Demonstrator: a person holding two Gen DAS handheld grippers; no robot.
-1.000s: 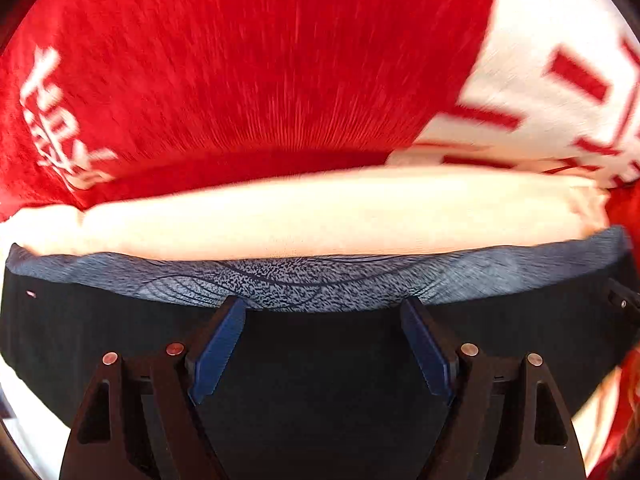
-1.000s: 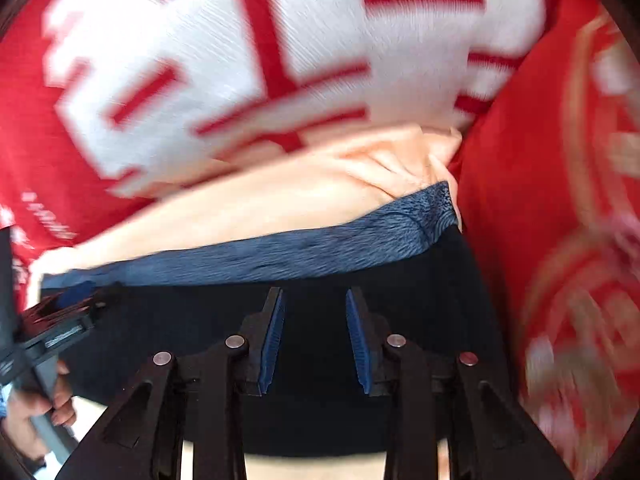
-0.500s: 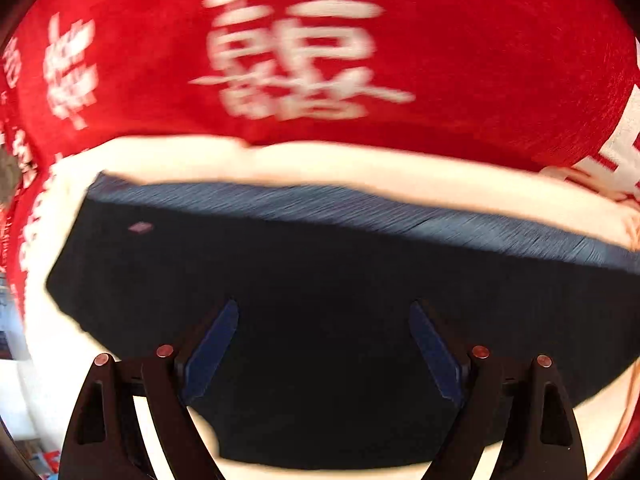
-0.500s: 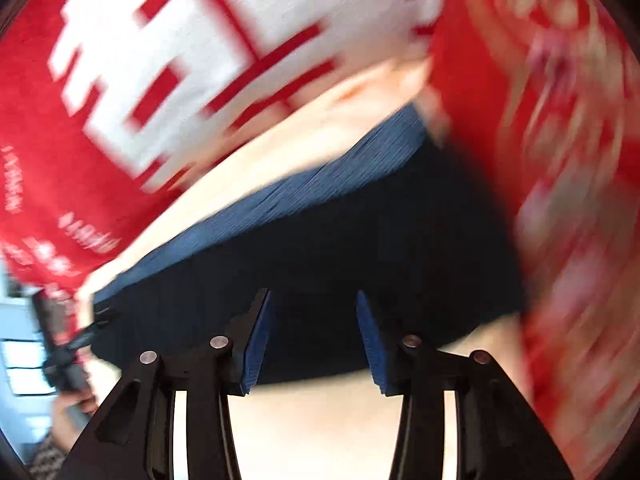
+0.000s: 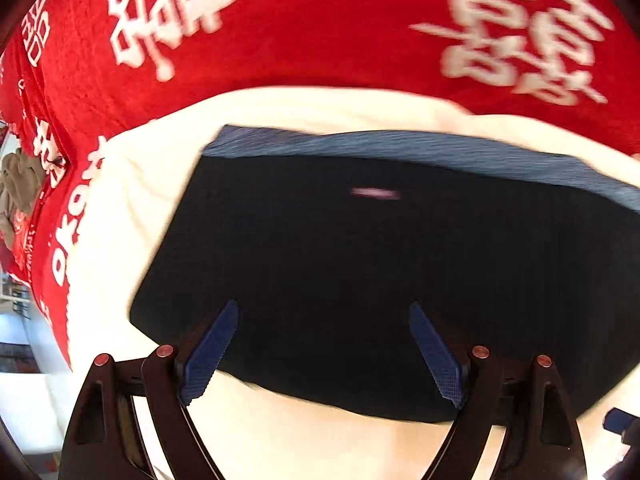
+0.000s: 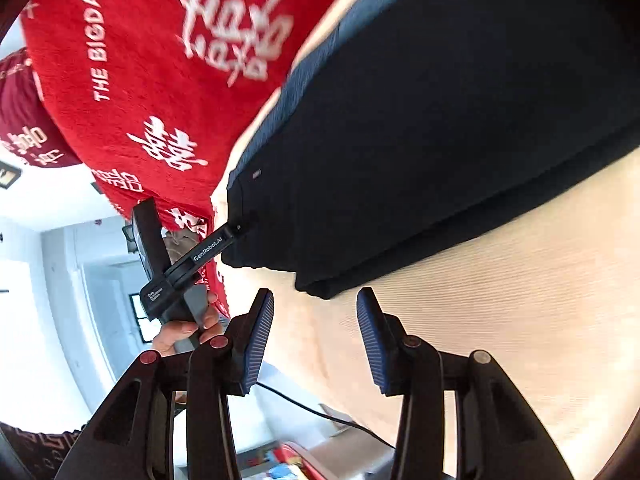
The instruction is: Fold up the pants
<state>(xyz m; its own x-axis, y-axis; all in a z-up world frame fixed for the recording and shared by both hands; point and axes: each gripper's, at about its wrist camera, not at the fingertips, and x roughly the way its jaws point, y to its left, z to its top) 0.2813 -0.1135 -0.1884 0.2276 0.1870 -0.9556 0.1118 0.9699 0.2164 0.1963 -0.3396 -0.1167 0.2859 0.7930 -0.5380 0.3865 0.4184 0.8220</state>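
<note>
pants: dark, folded into a compact flat rectangle w/ grey-blue waistband along the far edge; lying on the cream sheet, red blanket beyond.
left gripper: jaws wide, have just been opening a bit more; nothing between them, hovering above the near edge of the pants, pointing steeply down.
right gripper: jaws part open, have just been widening; empty, only cream sheet between the pads, pants corner just beyond the tips.
other view: from the right cam, left gripper sits at the pants' left end, hand on its handle; contact or not, can't tell.
progress: looks like folding is mostly done, layers stacked at the near corner, edges fairly square.
left to do: maybe a final tidy or one more fold, judging by shape only.
</note>
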